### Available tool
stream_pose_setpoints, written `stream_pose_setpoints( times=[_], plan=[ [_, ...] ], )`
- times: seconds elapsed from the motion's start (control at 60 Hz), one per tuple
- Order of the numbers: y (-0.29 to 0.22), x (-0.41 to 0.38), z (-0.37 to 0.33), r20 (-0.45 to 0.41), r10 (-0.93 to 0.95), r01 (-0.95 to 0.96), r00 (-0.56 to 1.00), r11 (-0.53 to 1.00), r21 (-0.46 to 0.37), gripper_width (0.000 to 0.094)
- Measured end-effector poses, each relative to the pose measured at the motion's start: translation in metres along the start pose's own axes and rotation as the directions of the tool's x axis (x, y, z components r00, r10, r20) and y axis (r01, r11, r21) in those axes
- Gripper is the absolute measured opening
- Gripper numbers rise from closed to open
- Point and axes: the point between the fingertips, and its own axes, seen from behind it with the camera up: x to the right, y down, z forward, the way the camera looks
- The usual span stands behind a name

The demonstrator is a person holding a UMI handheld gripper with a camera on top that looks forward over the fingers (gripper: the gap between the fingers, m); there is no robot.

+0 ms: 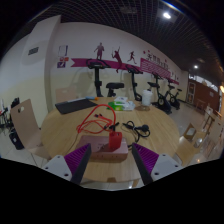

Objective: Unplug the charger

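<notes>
A red charger stands upright, plugged into a white power strip that lies on a light wooden table. A red cable loops away from the charger across the table. My gripper is open. Its purple pads sit wide apart on either side, with the power strip just ahead of and between the fingertips. The charger is slightly beyond the fingertips and nothing touches it.
A black cable lies right of the charger. Farther back on the table are a dark flat item, a green object and a white bottle. A chair stands at the left. Exercise bikes line the back wall.
</notes>
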Motion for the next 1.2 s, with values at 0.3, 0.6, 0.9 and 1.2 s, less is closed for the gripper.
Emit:
stream_pose_setpoints(
  times=[0.3, 0.6, 0.9, 1.2],
  plan=[
    [-0.011, -0.004, 0.076, 0.039, 0.017, -0.019, 0.999, 0.998, 0.054, 0.0855],
    [-0.014, -0.004, 0.109, 0.055, 0.046, -0.05, 0.997, 0.997, 0.063, 0.0858],
    [-0.037, 0.007, 0.101, 0.048, 0.106, -0.109, 0.993, 0.991, 0.081, 0.0222],
    [-0.106, 0.127, 0.106, -0.091, 0.08, -0.079, 0.993, 0.997, 0.015, 0.0223]
  ],
)
